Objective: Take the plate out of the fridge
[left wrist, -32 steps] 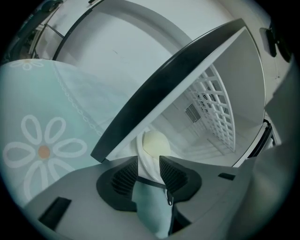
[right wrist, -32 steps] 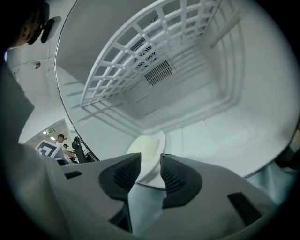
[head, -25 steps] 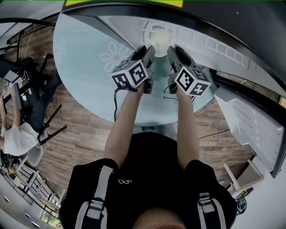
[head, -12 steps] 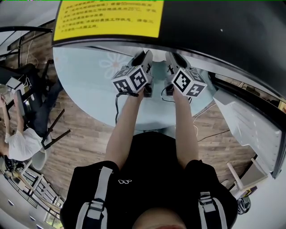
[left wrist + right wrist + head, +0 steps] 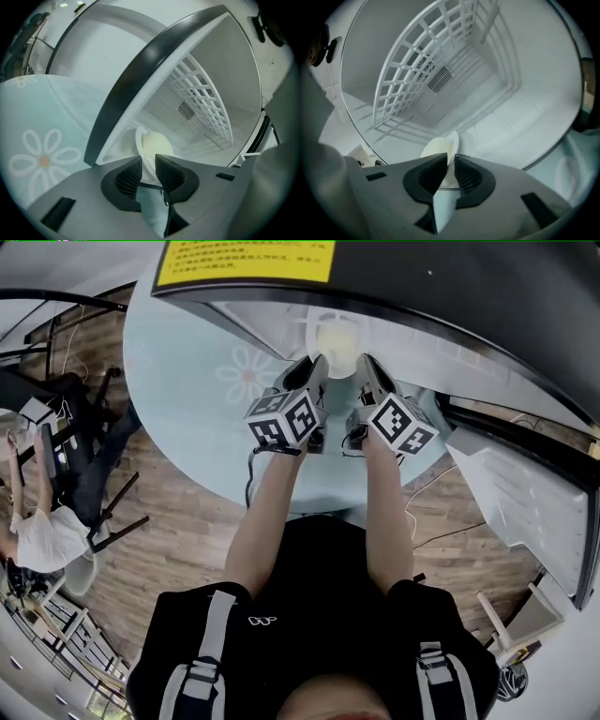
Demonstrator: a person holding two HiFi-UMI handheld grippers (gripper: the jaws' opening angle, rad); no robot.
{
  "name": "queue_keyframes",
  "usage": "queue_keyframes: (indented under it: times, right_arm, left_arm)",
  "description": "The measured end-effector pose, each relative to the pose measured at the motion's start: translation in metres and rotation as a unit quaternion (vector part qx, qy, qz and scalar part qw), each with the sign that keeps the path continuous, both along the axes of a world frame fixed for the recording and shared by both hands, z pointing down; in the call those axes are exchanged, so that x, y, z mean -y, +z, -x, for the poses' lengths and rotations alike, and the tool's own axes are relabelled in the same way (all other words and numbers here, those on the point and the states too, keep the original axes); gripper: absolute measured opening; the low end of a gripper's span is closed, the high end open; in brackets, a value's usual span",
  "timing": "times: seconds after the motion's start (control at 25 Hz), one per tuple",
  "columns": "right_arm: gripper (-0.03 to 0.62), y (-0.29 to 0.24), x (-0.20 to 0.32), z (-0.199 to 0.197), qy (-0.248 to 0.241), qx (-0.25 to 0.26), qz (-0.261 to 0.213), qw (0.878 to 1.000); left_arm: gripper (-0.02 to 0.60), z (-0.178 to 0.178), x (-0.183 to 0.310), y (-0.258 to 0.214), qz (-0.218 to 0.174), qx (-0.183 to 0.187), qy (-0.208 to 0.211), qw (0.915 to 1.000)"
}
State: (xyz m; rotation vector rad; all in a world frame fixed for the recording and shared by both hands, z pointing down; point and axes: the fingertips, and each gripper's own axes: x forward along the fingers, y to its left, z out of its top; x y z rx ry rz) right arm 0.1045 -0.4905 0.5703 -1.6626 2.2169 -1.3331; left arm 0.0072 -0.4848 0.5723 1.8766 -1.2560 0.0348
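White plate [image 5: 337,334] lies inside the fridge [image 5: 450,287] at twelve o'clock. Jaws of your right gripper [image 5: 449,168], just closing, pinch its rim; your left gripper [image 5: 147,171], jaws just eased wider, seemingly pinches too, steadying both sides.

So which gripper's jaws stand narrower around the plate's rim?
The right gripper: its jaws, just closing, pinch the plate rim through a thin slit. The left gripper, jaws just reopened a little, holds the rim across a wider gap.
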Motion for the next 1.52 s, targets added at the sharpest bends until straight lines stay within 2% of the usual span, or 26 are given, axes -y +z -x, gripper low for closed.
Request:
queue_keyframes:
  times: [0.24,0.36,1.0,1.24,1.52]
  right_arm:
    - [0.043,-0.025,-0.02,-0.006,0.006,0.031,-0.028,0.999]
    - [0.043,-0.035,-0.033,-0.012,0.009,0.044,-0.039,0.998]
    - [0.044,-0.089,-0.097,-0.025,-0.018,0.045,-0.099,0.994]
    - [0.044,-0.091,-0.127,-0.036,-0.025,0.063,-0.107,0.992]
    - [0.044,-0.108,-0.149,-0.045,-0.038,0.058,-0.119,0.99]
  left_arm:
    - [0.1,-0.006,-0.025,-0.023,-0.016,-0.008,-0.014,0.9998]
    - [0.098,-0.012,-0.038,-0.038,-0.035,0.003,-0.009,0.9993]
    - [0.098,-0.025,-0.104,-0.091,-0.084,0.009,-0.017,0.9963]
    - [0.098,-0.035,-0.135,-0.097,-0.09,0.002,-0.028,0.9955]
    - [0.098,-0.044,-0.158,-0.109,-0.102,-0.003,-0.025,0.9945]
